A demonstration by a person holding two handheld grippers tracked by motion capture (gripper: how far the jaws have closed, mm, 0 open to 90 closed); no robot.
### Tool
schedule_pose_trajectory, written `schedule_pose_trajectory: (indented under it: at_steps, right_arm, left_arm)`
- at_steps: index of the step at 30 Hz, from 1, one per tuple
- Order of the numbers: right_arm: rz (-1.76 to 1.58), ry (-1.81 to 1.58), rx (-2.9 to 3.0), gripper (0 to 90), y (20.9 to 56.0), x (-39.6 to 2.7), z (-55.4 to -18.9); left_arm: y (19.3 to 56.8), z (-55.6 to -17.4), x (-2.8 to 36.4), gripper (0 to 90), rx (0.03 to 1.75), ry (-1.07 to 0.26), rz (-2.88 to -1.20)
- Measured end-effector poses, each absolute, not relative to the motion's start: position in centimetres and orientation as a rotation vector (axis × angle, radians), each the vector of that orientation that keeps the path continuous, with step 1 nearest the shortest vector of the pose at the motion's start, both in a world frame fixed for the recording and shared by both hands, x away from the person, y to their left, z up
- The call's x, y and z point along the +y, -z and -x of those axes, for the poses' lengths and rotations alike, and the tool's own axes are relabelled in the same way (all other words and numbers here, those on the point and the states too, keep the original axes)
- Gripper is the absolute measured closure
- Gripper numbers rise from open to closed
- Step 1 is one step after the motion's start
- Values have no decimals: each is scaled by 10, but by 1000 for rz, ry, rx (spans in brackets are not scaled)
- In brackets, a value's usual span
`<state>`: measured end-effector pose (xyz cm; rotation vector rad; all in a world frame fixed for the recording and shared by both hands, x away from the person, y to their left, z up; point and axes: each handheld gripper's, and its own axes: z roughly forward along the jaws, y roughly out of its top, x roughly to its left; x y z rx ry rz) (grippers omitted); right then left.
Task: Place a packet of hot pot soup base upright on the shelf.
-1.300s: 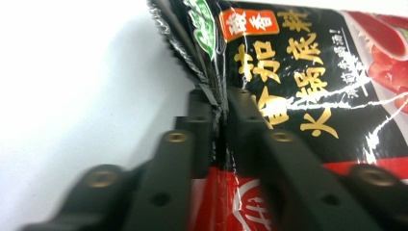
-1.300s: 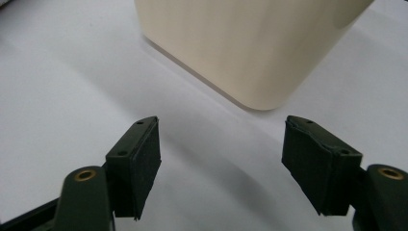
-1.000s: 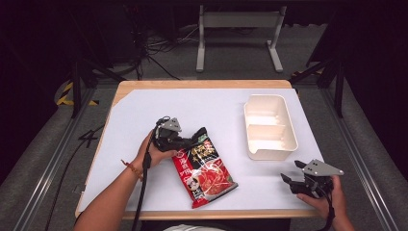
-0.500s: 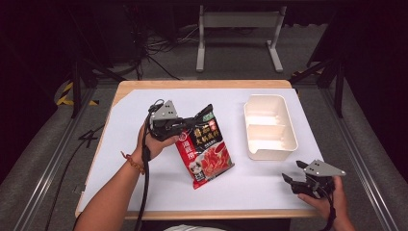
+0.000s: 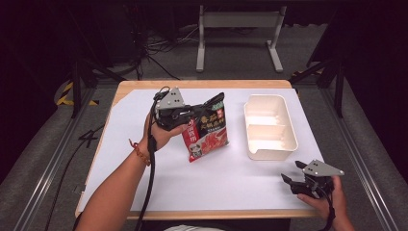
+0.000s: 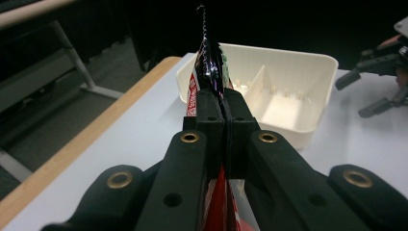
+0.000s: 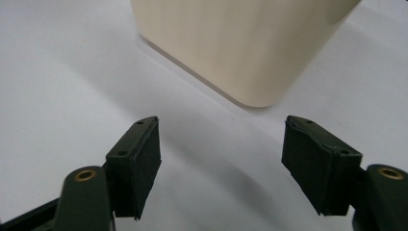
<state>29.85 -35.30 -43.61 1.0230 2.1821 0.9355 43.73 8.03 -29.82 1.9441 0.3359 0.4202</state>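
The red snack packet hangs in the middle of the high view, pinched along one edge and lifted clear of the white worktop, its lower end tilting down toward the lower centre of the frame. In the left gripper view the packet stands edge-on between the two black jaws, which are closed flat against it with its crimped seam rising above them.

The left gripper holds it from the packet's left side, a grey three-cornered plate on top and a cable trailing down along the forearm. The left hand wraps the gripper body; the forearm runs in from the lower left of the frame, with a bead bracelet at the wrist.

Just right of the packet sits the cream tray, divided into compartments, with nothing in them; it shows behind the packet in the left gripper view.

At the lower right of the high view the right gripper rests low by the worktop's front edge, held by the right hand. In the right gripper view its jaws stand wide apart, holding nothing, and point at a rounded corner of the tray.
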Motion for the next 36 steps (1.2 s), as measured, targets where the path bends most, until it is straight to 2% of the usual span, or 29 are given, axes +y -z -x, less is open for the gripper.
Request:
schedule_pose_trajectory:
  at_steps: [10, 24, 36]
  right_arm:
    - [-1023, -944, 2174, 291, 436, -355, -298]
    - [-1025, -955, 2169, 288, 435, -357, -298]
    - [-1033, -967, 2168, 287, 436, -358, -298]
  left_arm:
    - [282, -461, 56, 879, 367, -392, -1888]
    - [247, -489, 2, 878, 356, -357, -1833]
    - [246, -509, -48, 877, 319, -311, -1823]
